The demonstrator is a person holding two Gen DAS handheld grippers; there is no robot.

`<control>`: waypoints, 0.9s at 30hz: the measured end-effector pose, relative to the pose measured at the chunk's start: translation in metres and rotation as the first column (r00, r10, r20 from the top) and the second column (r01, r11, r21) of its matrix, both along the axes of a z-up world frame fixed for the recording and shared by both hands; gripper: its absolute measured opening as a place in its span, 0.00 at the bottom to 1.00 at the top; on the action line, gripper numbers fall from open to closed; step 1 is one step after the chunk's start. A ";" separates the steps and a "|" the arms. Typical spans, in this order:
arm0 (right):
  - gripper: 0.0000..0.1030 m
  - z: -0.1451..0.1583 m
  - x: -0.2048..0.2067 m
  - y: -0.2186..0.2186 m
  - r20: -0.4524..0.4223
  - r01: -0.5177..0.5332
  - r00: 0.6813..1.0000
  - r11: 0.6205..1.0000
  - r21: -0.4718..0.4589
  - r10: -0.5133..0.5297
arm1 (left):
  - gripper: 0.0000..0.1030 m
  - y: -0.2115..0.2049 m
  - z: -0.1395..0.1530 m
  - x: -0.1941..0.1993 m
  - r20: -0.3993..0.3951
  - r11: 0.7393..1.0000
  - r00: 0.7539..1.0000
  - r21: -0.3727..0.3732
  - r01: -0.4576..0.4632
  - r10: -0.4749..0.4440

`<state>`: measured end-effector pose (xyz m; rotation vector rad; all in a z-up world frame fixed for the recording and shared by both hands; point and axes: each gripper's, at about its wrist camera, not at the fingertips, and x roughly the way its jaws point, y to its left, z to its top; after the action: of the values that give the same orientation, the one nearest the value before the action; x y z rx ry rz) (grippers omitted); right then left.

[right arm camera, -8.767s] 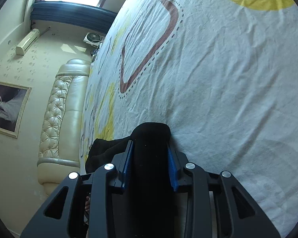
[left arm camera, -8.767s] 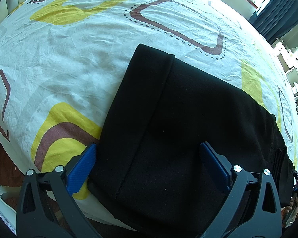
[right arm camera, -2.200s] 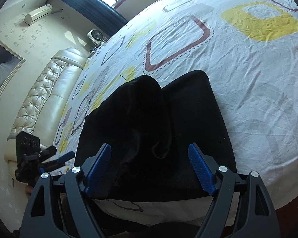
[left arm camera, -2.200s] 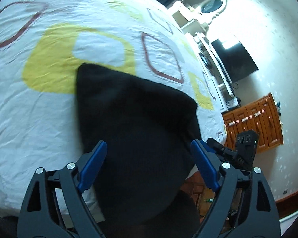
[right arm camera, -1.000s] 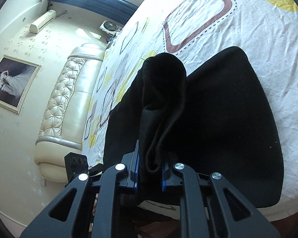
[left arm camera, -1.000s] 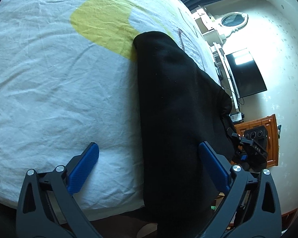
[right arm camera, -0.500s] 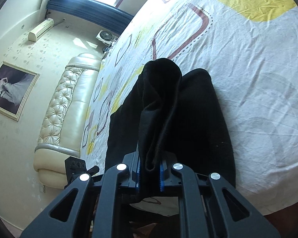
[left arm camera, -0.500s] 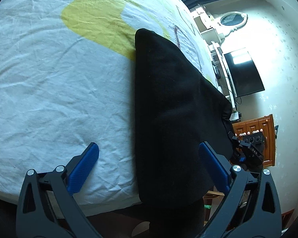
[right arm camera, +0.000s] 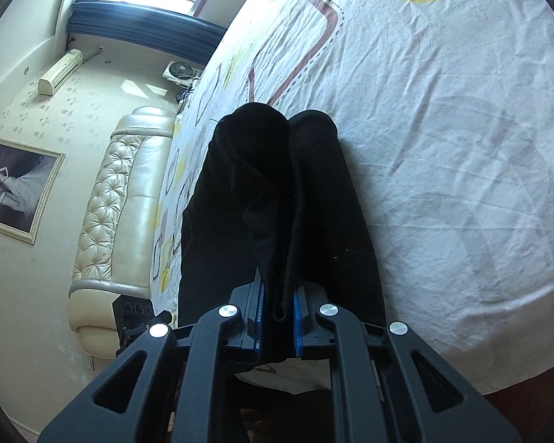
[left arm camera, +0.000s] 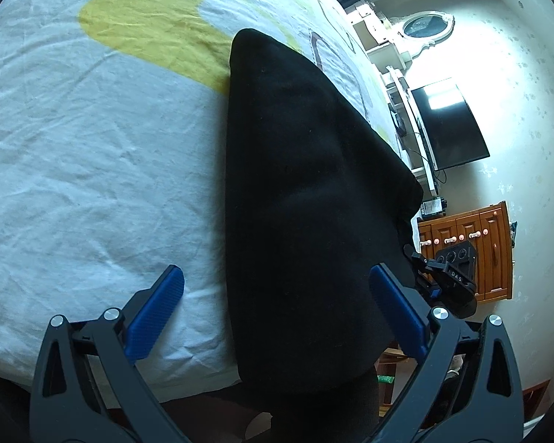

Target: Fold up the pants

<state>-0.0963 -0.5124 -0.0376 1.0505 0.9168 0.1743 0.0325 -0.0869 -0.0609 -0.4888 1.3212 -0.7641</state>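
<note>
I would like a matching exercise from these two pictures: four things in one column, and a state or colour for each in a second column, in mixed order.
Things:
1. left gripper
2. right gripper
3. pants
4. bedsheet

States or colours:
A. black, partly folded
B. open, holding nothing
C. white with yellow and brown shapes
D. shut on a bunch of fabric

Pairs: 1-B, 2-D, 3-A, 4-C

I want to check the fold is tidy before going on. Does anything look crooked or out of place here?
Yes. The black pants are bunched: the right gripper has its jaws shut on a thick wad of layers, so two uneven humps stand up. The pants' near end hangs over the edge of the bed sheet. The left gripper is open, holding nothing.
</note>
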 end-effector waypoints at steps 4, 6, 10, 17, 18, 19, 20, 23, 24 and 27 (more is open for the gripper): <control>0.11 -0.001 0.000 0.000 0.000 -0.001 1.000 1.000 0.002 0.001 | 0.97 0.001 0.000 0.000 0.004 1.000 1.000 0.004 0.002 -0.002; 0.11 -0.002 -0.001 0.000 -0.001 -0.001 1.000 1.000 0.003 0.001 | 0.97 0.000 0.000 -0.001 0.005 1.000 1.000 0.005 0.003 -0.003; 0.11 -0.003 0.000 0.000 -0.002 0.002 1.000 1.000 0.012 -0.002 | 0.97 -0.002 0.000 -0.003 0.010 1.000 1.000 0.013 0.007 -0.007; 0.30 -0.004 -0.008 -0.011 0.002 0.012 1.000 0.998 0.054 -0.012 | 0.97 -0.010 0.000 -0.009 0.036 0.999 0.999 0.042 0.014 -0.016; 0.33 -0.003 -0.010 -0.014 0.005 0.011 1.000 0.998 0.063 -0.012 | 0.97 -0.010 0.000 -0.009 0.039 0.999 0.999 0.045 0.014 -0.016; 0.43 -0.002 -0.012 -0.016 0.014 0.013 1.000 0.998 0.068 -0.014 | 0.98 -0.010 0.000 -0.008 0.041 0.999 0.999 0.047 0.013 -0.015; 0.53 0.000 -0.013 -0.017 0.028 0.014 0.999 0.997 0.079 -0.016 | 0.98 -0.010 -0.002 -0.008 0.043 0.999 0.999 0.049 0.012 -0.014; 0.68 0.011 -0.013 -0.021 0.017 0.031 0.999 1.000 0.001 -0.031 | 0.98 -0.011 -0.002 -0.008 0.044 0.999 0.999 0.053 0.008 -0.011; 0.73 0.017 -0.014 -0.024 0.000 0.044 0.999 0.997 -0.070 -0.044 | 0.98 -0.012 -0.002 -0.008 0.043 0.999 0.999 0.053 0.006 -0.009; 0.74 0.021 -0.018 -0.027 -0.002 0.053 0.999 0.992 -0.110 -0.054 | 0.98 -0.015 -0.001 -0.009 0.039 0.999 0.999 0.049 -0.002 0.000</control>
<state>-0.1145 -0.5393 -0.0167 0.9725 0.8921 0.0752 0.0234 -0.1020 -0.0623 -0.4339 1.3003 -0.7354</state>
